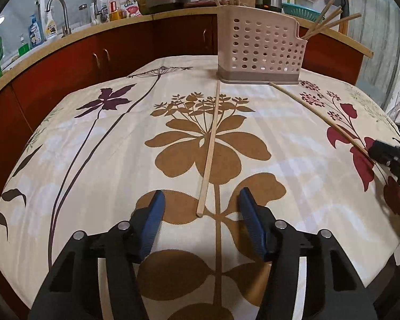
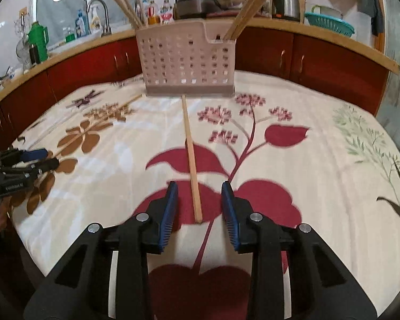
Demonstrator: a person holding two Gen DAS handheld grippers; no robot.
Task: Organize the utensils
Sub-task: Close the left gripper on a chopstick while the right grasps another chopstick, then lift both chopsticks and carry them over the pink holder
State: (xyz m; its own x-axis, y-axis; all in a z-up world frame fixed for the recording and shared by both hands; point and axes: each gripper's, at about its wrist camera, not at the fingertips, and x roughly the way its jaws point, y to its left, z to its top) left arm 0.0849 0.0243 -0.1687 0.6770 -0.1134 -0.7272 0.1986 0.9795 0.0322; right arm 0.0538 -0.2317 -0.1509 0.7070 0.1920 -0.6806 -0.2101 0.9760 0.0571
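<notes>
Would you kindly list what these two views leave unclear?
- Rack interior: both views, hidden by its perforated wall.
- Tops of the upright chopsticks: cut off by the top edge.
- Bottle labels: right wrist view, blurred and small.
- Left gripper there: cut off at the frame edge.

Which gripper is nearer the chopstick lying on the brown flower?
Left. The left gripper brackets that chopstick's near end, fingers not touching. The right gripper straddles the other chopstick, on the red flower.

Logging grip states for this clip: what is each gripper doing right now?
Left gripper: open, astride the near end of a chopstick, not gripping.
Right gripper: open, astride another chopstick, pads not touching.
</notes>
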